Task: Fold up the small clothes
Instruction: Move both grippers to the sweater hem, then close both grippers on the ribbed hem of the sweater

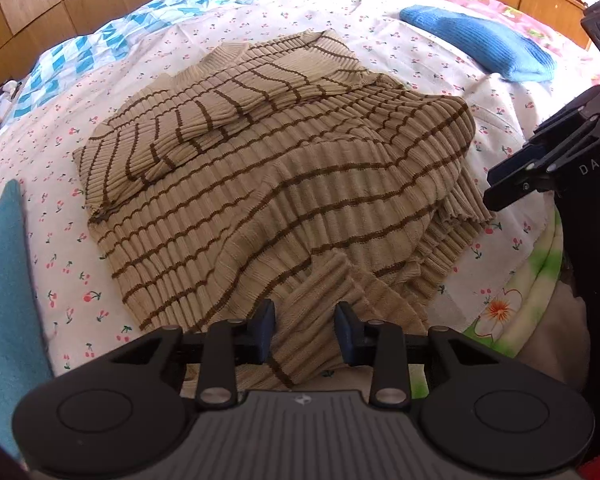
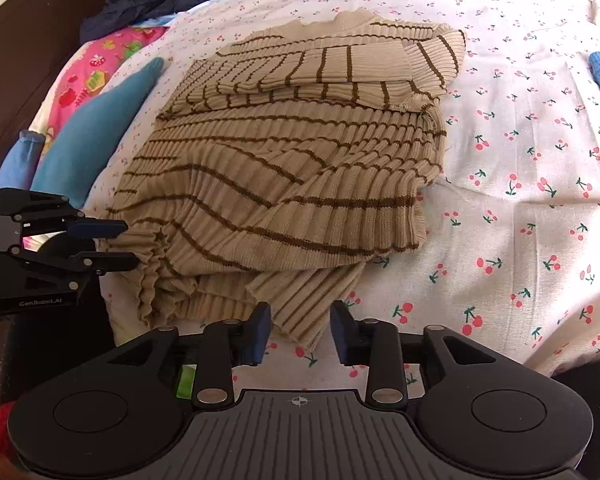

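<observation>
Both of your tools stand with jaws parted and nothing between them: the left hand-held gripper (image 1: 305, 330) hovers over a ribbed cuff at the near edge of the striped sweater (image 1: 276, 184), and the right hand-held gripper (image 2: 300, 330) sits just above that garment's near corner. The sweater lies half-folded in the middle of the bed (image 2: 520, 208), sleeves laid across its top. Bare cherry-print sheet opens to its right, while a teal cloth (image 2: 96, 128) crowds its left edge and a blue knit (image 1: 480, 44) lies well apart.
</observation>
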`<state>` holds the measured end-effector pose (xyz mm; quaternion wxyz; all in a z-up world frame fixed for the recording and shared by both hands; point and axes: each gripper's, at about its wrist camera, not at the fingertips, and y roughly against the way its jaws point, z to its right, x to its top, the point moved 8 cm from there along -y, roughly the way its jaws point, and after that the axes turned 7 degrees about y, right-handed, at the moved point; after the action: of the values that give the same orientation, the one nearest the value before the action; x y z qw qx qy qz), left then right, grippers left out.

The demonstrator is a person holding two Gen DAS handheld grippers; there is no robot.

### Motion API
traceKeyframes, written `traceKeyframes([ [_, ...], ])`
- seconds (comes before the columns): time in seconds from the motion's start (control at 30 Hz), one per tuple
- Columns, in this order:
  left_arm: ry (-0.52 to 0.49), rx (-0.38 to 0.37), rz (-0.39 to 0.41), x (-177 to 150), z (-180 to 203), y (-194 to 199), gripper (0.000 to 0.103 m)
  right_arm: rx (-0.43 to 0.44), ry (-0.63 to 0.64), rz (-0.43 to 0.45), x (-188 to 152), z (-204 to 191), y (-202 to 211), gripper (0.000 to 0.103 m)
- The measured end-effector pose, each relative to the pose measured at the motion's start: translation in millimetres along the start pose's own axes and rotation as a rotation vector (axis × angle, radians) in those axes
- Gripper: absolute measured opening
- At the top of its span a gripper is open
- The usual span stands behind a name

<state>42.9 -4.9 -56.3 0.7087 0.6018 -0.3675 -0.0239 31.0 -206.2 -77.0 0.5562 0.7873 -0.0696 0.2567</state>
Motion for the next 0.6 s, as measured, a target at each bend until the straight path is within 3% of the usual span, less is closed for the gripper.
traceKeyframes([
  [0.1,0.005,0.007,0.008,0.5,-5.0,-0.7,0.039,0.003,0.005,-0.015,1.7,-4.8,-9.2,0.040],
  [0.3,-0.081,0.033,-0.006,-2.9,1.8,-11.7,0.040,-0.034,-0.007,-0.058,-1.8,-2.7,-29.5,0.041],
  [0.43,-0.080,0.028,-0.024,-3.0,0.7,-17.7,0.040,-0.032,0.001,-0.051,-1.7,-3.0,-29.0,0.041],
  [0.5,-0.057,0.022,-0.033,-1.5,-0.7,-19.3,0.034,-0.033,-0.004,-0.057,-1.5,-2.0,-32.3,0.041],
  [0.53,-0.052,0.015,-0.035,-0.9,0.0,-18.7,0.026,-0.033,-0.004,-0.059,-1.6,-1.6,-33.5,0.040],
  [0.57,-0.057,0.012,-0.035,-0.7,1.3,-17.2,0.020,-0.035,-0.007,-0.057,-1.8,-1.0,-33.8,0.036],
  [0.6,-0.066,0.016,-0.032,-0.7,2.9,-15.3,0.019,-0.040,-0.012,-0.054,-2.1,-0.2,-33.6,0.024],
])
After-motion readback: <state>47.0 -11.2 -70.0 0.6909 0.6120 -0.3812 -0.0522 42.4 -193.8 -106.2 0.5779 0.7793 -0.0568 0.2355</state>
